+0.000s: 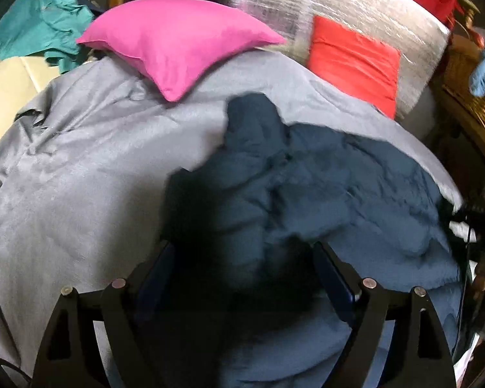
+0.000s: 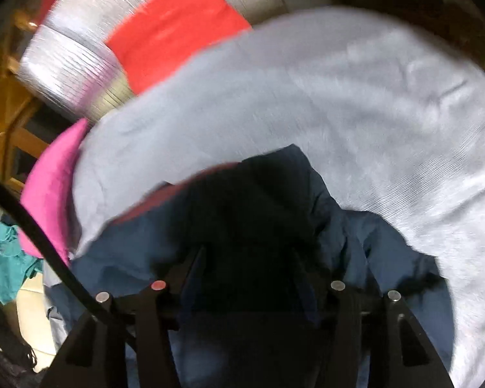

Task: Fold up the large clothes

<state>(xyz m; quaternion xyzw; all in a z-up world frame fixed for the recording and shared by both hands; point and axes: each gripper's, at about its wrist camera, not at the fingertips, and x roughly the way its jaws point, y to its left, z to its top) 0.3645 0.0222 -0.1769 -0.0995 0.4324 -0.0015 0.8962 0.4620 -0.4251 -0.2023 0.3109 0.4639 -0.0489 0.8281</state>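
Pointing up-frame: navy jacket (image 1: pixel 323 177), lengthwise.

Looks like a bedroom at home tbh: grey bedspread (image 1: pixel 97 161), pink pillow (image 1: pixel 174 45), wicker basket (image 1: pixel 475 97), clothes lying around.

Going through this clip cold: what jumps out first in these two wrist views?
The bright pink pillow at the far side of the grey bed cover catches the eye first, with a red cushion to its right against a silvery padded panel. Nearer, a rumpled dark navy garment lies on the cover, right in front of the left gripper, whose jaws stand wide.
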